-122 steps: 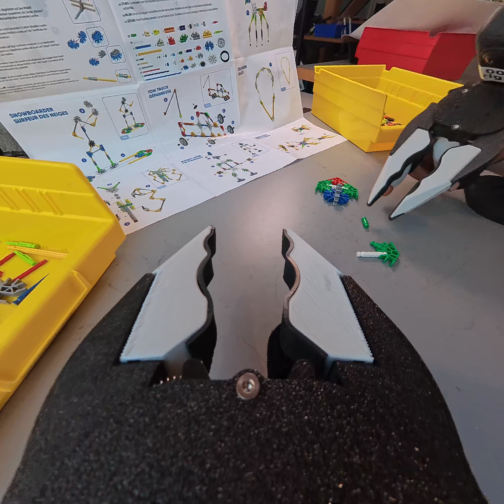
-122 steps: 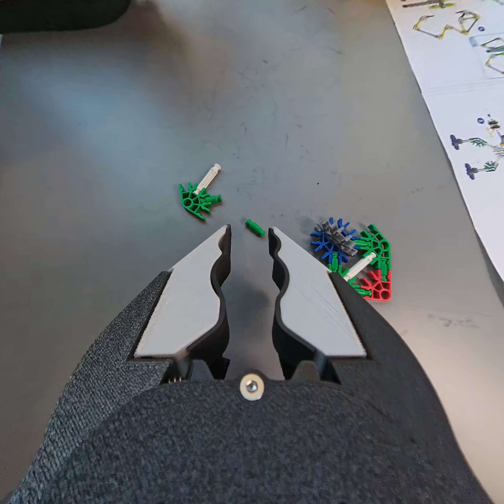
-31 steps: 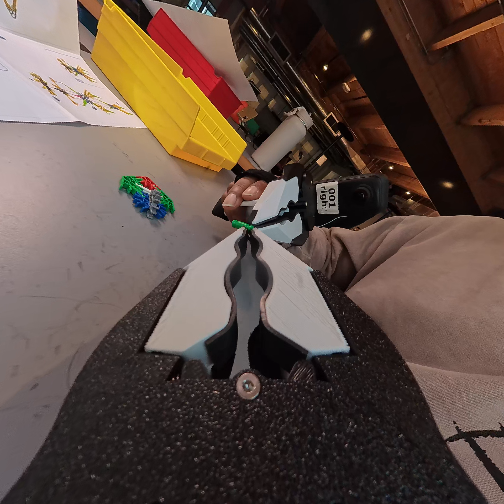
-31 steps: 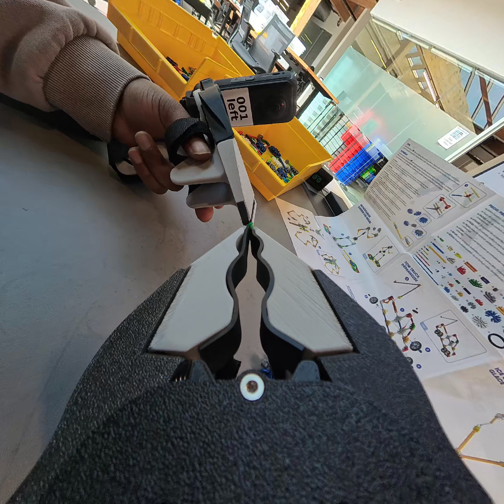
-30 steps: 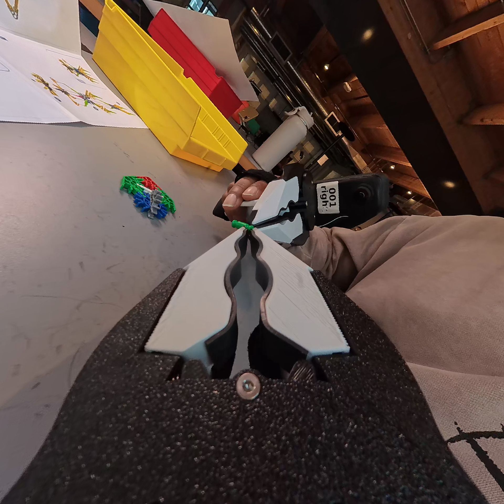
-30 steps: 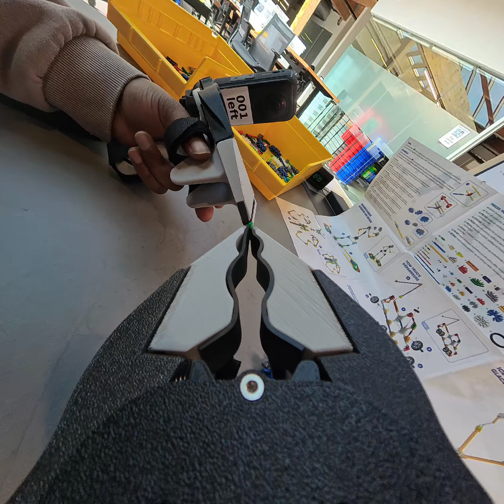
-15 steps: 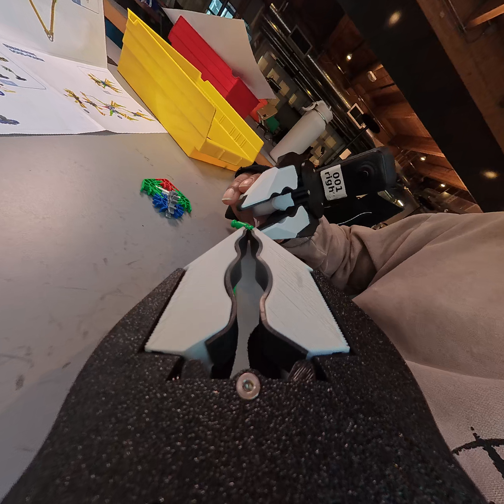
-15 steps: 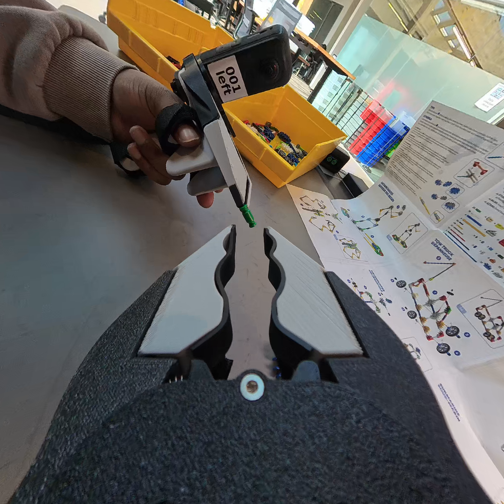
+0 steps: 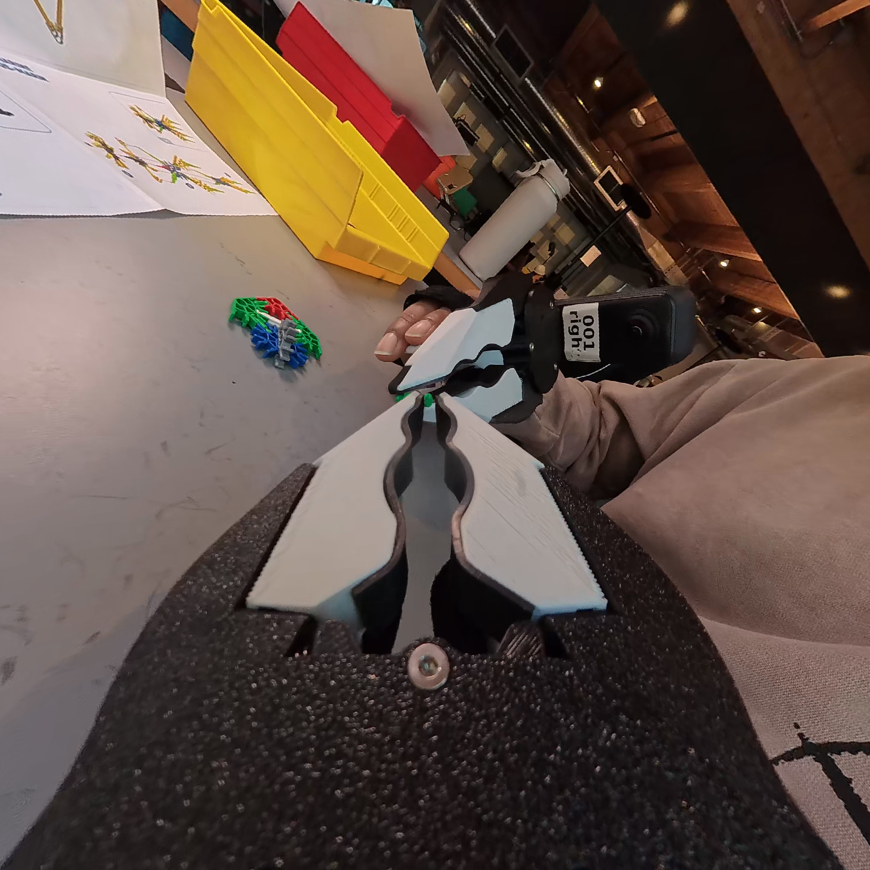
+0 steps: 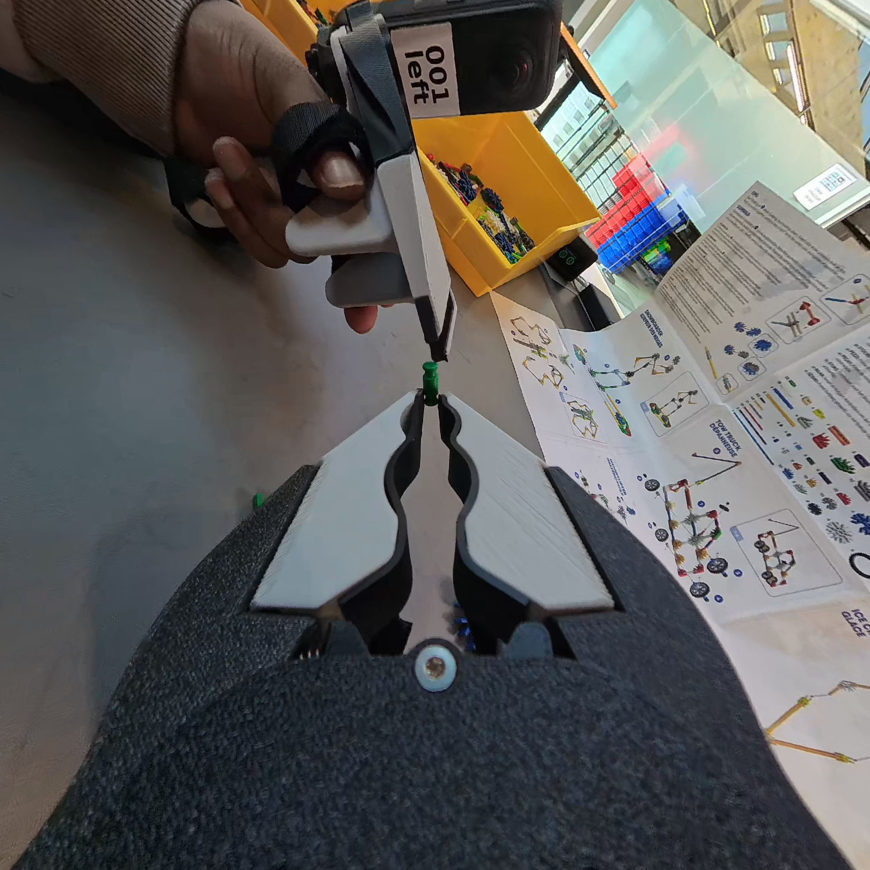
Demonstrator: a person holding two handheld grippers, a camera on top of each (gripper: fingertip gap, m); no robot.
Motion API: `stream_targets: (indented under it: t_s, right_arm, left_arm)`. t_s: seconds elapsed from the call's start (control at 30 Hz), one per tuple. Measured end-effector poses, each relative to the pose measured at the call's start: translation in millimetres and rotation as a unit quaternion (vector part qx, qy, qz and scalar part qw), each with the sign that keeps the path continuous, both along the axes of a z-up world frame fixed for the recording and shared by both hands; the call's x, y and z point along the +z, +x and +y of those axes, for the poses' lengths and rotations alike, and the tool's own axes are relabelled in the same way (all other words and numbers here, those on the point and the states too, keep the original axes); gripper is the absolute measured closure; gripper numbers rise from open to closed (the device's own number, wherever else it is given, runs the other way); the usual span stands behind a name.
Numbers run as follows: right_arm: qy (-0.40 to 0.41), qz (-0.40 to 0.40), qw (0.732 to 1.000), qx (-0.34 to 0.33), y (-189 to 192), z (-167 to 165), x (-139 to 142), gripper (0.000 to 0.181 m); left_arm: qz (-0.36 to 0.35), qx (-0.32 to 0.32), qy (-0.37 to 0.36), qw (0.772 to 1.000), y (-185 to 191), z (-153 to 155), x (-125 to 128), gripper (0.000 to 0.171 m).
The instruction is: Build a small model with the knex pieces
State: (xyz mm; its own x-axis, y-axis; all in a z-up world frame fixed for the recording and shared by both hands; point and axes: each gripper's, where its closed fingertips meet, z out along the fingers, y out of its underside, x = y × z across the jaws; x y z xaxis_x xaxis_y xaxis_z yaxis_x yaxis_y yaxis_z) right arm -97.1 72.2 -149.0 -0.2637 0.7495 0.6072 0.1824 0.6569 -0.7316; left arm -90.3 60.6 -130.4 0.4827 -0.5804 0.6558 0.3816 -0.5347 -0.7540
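Now green rod (image 10: pixel 430 383) between right jaws.

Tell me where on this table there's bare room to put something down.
Bare grey table beside the left gripper, bordered by the instruction sheet and the coloured piece cluster. Crowded where the right gripper holds the green rod.

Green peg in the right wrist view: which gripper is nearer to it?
Right. The right gripper has its fingers shut on the green peg, gripping its near end. The left gripper sits just past the peg's free end, tips pointing at it, not gripping it.
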Motion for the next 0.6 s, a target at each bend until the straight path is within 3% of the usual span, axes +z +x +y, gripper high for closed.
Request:
stream_targets:
  t_s: [0.1,0.2,0.27,0.3,0.6]
  right_arm:
    - [0.001,-0.003,1.0,-0.004,-1.0,-0.1,-2.0,0.177]
    - [-0.001,-0.001,1.0,-0.005,-2.7,-3.7,-1.4,0.177]
    - [-0.003,0.0,1.0,-0.006,-3.9,-5.9,-1.9,0.177]
    - [-0.001,0.001,1.0,-0.007,-4.3,-6.6,-1.9,0.177]
    - [-0.021,0.007,1.0,-0.011,-5.8,-8.3,-1.2,0.177]
  left_arm:
    - [0.02,0.011,0.004,1.0,-0.8,1.7,-1.8,0.15]
    - [0.045,0.013,0.003,0.999,2.7,2.3,-6.0,0.148]
    - [0.061,0.019,0.008,0.998,3.4,2.6,-7.1,0.152]
    - [0.067,0.02,0.01,0.997,3.3,2.3,-7.4,0.162]
    - [0.117,0.036,0.028,0.992,-3.6,0.3,-7.3,0.169]
